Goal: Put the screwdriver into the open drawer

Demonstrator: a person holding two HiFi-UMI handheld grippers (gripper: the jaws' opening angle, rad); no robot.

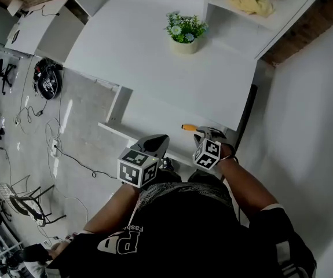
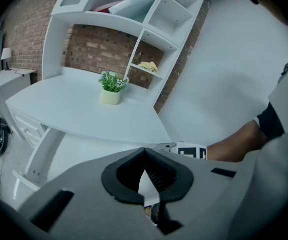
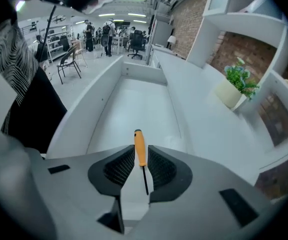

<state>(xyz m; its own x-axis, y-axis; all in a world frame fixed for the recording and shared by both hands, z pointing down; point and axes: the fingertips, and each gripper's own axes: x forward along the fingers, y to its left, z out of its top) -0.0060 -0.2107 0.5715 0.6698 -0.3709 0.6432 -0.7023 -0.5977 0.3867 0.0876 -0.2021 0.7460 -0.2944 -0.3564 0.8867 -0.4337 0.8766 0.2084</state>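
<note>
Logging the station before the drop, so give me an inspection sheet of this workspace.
Surface: white desk, only a potted plant on it.
Job's things: screwdriver over the open drawer; nothing seen inside.
Clutter: yellow cloth on a shelf.
Grippers: right gripper shut on the screwdriver; left gripper shut, empty.
Cables: loose cables on the floor, left of the desk.
Surroundings: brick wall; chairs and people far off.

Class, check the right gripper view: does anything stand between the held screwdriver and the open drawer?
Nothing visible does. The right gripper holds the screwdriver by its orange handle over the open drawer, and nothing shows between them.
</note>
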